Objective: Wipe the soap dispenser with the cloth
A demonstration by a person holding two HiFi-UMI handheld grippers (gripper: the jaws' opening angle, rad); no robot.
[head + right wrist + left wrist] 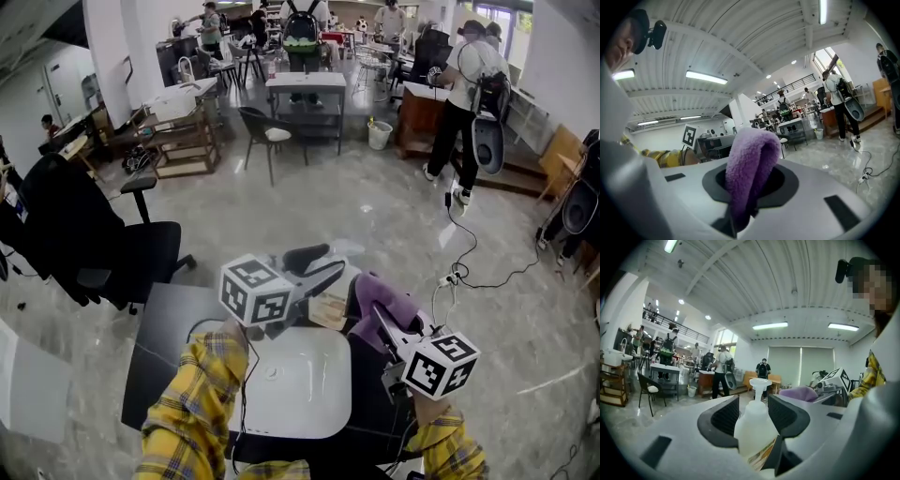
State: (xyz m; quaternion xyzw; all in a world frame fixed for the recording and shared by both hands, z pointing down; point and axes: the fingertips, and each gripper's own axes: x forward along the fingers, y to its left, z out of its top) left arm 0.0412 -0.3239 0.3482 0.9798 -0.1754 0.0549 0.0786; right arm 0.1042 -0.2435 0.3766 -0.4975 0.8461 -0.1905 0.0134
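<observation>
Soap dispenser (pixel 754 430) between left gripper (pixel 753 411) jaws, cloth (pixel 751 159) in right gripper (pixel 750 182) jaws (just beside it)

Room was a large open workshop. Floor (pixel 375 216): polished grey stone. Black office chair (pixel 103 248) stood at left; grey table (pixel 307 84) & dark chair (pixel 267 136) mid-room. Ceiling (pixel 754 282): white, ribbed, w/ strip lights (pixel 769 326).
</observation>
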